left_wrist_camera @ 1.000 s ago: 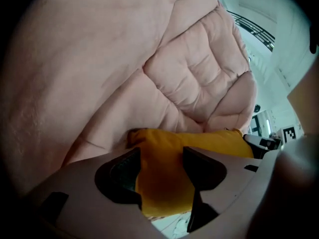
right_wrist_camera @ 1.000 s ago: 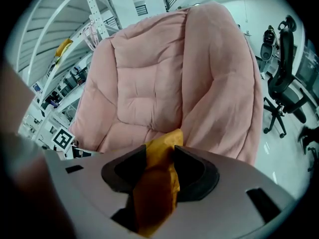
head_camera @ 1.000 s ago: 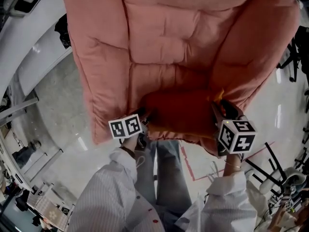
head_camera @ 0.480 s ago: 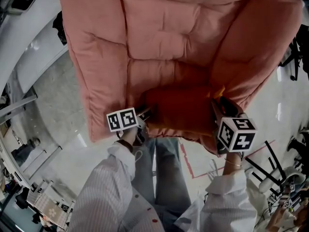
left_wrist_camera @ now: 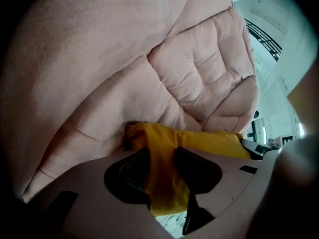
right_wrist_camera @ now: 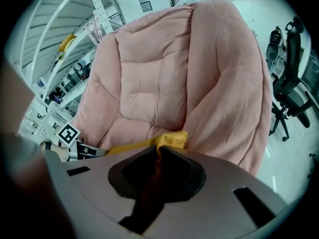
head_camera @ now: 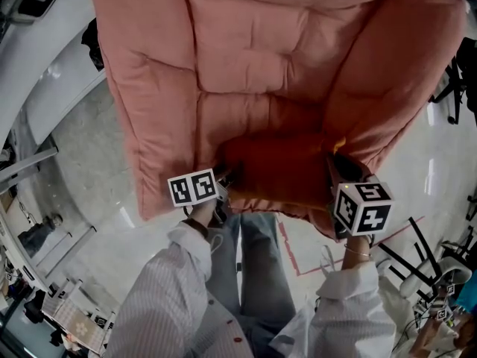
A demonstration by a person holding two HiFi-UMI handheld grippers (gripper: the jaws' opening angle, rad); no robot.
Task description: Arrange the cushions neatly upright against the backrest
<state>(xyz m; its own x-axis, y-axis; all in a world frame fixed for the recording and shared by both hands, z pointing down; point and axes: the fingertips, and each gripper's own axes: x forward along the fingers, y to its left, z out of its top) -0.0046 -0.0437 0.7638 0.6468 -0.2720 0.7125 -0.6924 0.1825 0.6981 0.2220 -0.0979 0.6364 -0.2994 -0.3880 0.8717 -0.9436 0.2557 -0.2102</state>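
Observation:
An orange-yellow cushion (head_camera: 276,170) lies flat at the front of the seat of a big pink padded armchair (head_camera: 253,43). My left gripper (head_camera: 226,177) is at the cushion's left corner. In the left gripper view, yellow cushion fabric (left_wrist_camera: 199,141) fills the gap of the closing jaws (left_wrist_camera: 162,158) and touches both. My right gripper (head_camera: 333,162) is at the cushion's right corner. Its jaws (right_wrist_camera: 158,156) are closing too, nearly together, and pinch a fold of the cushion (right_wrist_camera: 172,138).
The armchair's thick arms (head_camera: 149,110) (head_camera: 387,88) flank the seat. The person's legs (head_camera: 253,267) stand right before the seat edge. A black office chair (right_wrist_camera: 291,83) stands to the right, white shelving racks (right_wrist_camera: 99,9) to the left. Red tape (head_camera: 298,259) marks the floor.
The left gripper's marker cube slid a little left, then back right toward the cushion corner. The right gripper has barely moved. The cushion still lies at the seat front.

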